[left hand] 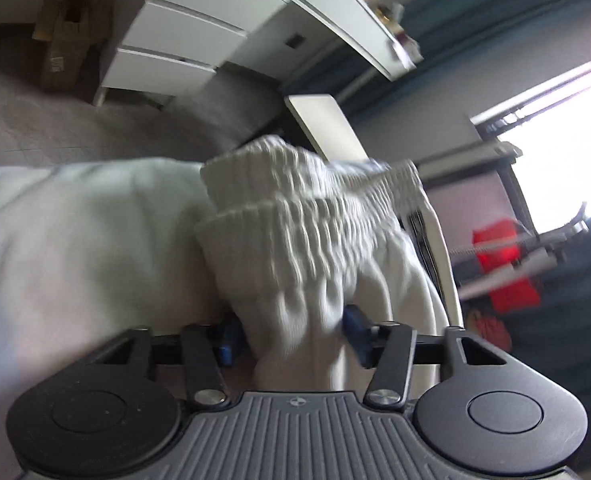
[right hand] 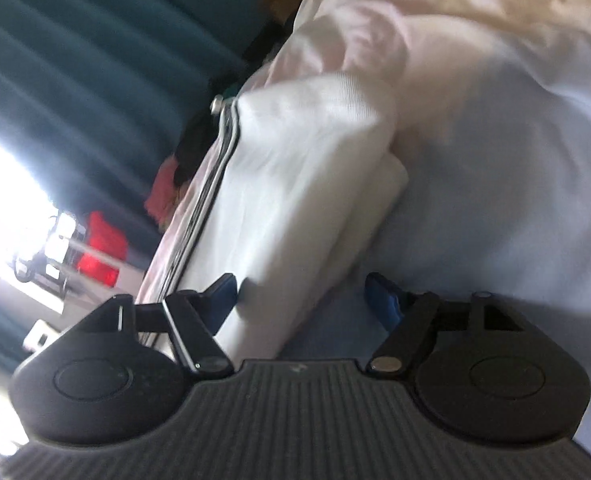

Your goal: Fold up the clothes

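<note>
White trousers [left hand: 307,232] with a ribbed elastic waistband are lifted above a bed [left hand: 75,240] covered in pale sheets. The left hand-held gripper [left hand: 291,336] pinches the bunched fabric just below the waistband between its blue pads [left hand: 353,334]. In the right wrist view the folded garment [right hand: 295,200] lies near the bed's left edge; the right hand-held gripper [right hand: 307,300] grips its lower end, its jaws fairly wide around the thick fold. Beyond stand white drawers [left hand: 175,40], a cardboard box [left hand: 65,40] whose printing is too blurred to read, and teal curtains [right hand: 75,60].
</note>
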